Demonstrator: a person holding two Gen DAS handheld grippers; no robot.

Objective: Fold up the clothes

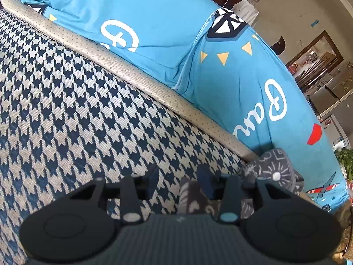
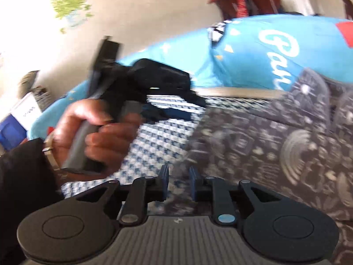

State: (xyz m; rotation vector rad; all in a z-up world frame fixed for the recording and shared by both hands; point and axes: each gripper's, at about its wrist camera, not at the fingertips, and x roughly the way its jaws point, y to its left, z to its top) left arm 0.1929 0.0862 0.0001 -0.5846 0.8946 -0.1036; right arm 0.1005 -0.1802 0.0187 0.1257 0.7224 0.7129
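- Clothes are represented by a dark grey patterned garment [image 2: 275, 145], which is seen lying on a houndstooth cloth [image 1: 77, 114] beside a blue printed sheet [image 1: 231, 84].
- In the left wrist view, the left gripper [image 1: 179, 184] is shown with its fingers parted over an edge of the garment; no grip is seen.
- The right gripper [image 2: 178, 184] is held with fingers slightly apart at the garment's blurred edge; whether fabric is pinched cannot be told.
- A hand [image 2: 97, 132] is seen grasping the left gripper's handle.

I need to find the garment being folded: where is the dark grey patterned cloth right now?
The dark grey patterned cloth fills the right of the right wrist view, lying on the houndstooth mat in front of the blue sheet.
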